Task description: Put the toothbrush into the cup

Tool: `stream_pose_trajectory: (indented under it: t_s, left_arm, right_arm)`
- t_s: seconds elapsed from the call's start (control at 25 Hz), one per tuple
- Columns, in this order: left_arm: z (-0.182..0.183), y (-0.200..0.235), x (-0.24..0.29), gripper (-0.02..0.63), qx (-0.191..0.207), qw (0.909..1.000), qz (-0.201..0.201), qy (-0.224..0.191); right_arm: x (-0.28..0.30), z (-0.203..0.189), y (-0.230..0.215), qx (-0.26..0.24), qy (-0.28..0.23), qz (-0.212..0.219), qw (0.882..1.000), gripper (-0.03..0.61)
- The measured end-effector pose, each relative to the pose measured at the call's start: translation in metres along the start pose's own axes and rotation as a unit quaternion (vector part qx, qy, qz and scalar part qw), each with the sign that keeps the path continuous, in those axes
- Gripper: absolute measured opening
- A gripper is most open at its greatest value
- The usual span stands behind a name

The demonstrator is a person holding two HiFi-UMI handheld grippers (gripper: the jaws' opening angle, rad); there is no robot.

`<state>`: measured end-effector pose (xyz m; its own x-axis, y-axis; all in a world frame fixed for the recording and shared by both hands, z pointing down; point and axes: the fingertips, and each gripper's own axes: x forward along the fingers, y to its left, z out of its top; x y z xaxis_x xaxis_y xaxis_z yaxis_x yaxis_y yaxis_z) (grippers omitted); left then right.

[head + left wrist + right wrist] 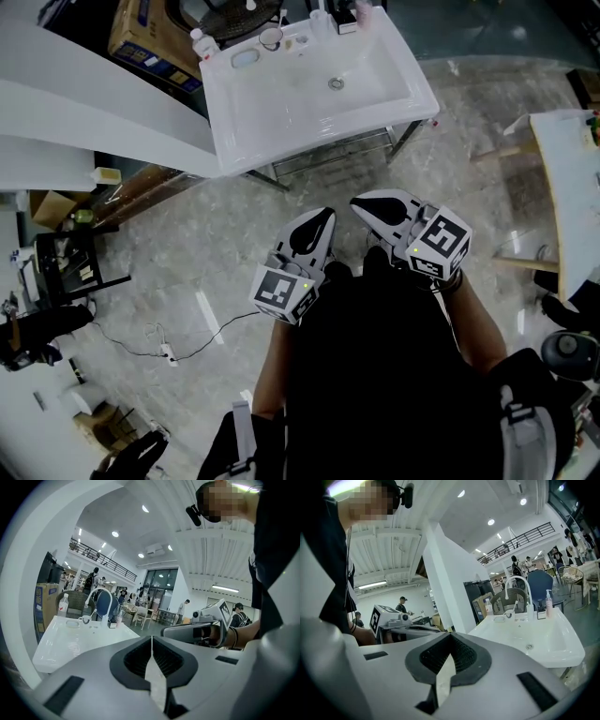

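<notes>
A person stands on a marbled floor (187, 244), holding the left gripper (324, 216) and right gripper (357, 202) side by side, close to the body and well short of a white sink (281, 103). Both grippers have their jaws pressed together with nothing between them. On the sink's back rim, near the curved tap (518, 580), sits a small cup (508, 616). A thin white toothbrush (513, 607) slants up at the cup, too small to tell whether it is inside or just beside.
</notes>
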<state>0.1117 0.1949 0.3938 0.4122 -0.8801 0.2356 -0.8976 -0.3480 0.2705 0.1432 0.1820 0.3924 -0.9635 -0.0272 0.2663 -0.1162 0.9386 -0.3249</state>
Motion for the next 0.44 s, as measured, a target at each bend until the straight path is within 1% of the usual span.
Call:
stream_pose_trajectory:
  t_s: [0.16,0.44]
  left_arm:
    - [-0.002,-0.0024,-0.0019,0.017,0.0,1.0,0.005,0.002]
    - [-0.0004,-0.0065,-0.0033,0.018,-0.002,0.9999,-0.009,-0.008]
  right_arm:
    - [-0.0018,0.0036,0.0001,-0.005,-0.006,0.001,1.0,0.012]
    - [0.0025,0.0049,0.0036,-0.008,-0.003,0.004,1.0,0.012]
